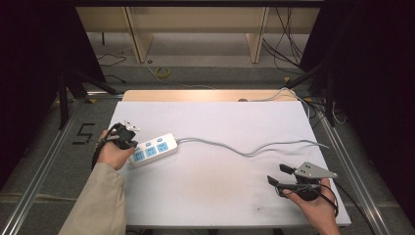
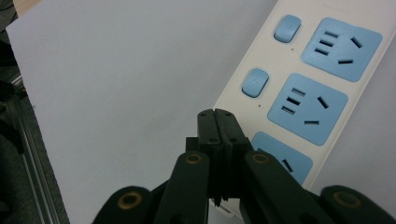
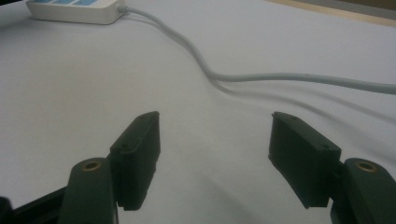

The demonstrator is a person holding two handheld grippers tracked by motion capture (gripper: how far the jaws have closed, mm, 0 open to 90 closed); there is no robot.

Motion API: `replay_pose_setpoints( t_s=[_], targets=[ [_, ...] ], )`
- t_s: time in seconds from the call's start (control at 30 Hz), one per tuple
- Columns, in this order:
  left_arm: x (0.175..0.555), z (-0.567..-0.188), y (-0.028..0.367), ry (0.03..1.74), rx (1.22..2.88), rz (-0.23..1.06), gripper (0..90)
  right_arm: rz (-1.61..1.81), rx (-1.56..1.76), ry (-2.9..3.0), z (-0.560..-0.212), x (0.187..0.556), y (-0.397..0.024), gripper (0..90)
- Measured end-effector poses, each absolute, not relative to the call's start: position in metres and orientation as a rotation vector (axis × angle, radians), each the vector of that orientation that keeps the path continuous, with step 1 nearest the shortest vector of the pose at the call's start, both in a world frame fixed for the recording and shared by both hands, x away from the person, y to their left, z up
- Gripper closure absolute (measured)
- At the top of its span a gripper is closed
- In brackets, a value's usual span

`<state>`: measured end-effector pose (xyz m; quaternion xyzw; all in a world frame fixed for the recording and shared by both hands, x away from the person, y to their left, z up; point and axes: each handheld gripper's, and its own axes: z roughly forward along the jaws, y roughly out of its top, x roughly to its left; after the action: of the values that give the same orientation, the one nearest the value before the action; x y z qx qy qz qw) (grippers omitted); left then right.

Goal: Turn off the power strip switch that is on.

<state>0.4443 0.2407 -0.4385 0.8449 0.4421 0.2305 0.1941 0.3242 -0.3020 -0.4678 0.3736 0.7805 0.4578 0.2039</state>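
A white power strip (image 1: 152, 149) with blue sockets and blue switches lies left of the middle of the white table (image 1: 220, 122). Its grey cable (image 1: 254, 152) snakes right across the table. My left gripper (image 1: 132, 143) sits at the strip's left end. In the left gripper view that gripper (image 2: 218, 122) is shut, its tips over the long edge of the strip (image 2: 299, 88) beside the nearest socket, with nothing seen between them. My right gripper (image 1: 277, 174) stands open near the front right corner. In the right gripper view it (image 3: 215, 154) is wide open above bare table, well short of the cable (image 3: 280, 78).
The cable leaves the table at the back right edge (image 1: 293, 95). Metal rails (image 1: 44, 161) run along both sides of the table. Wooden furniture legs (image 1: 139, 36) and loose wires lie on the floor behind. The strip's cable end (image 3: 74, 11) sits far from my right gripper.
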Motion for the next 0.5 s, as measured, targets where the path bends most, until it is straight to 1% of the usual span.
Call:
replay_pose_setpoints(
  t_s=[0.5],
  targets=[
    [0.4480,-0.4440,0.2356,1.225,2.407,0.649,89.7,1.275,1.044,2.178,-0.4679,0.3243,-0.3021,34.6]
  ],
)
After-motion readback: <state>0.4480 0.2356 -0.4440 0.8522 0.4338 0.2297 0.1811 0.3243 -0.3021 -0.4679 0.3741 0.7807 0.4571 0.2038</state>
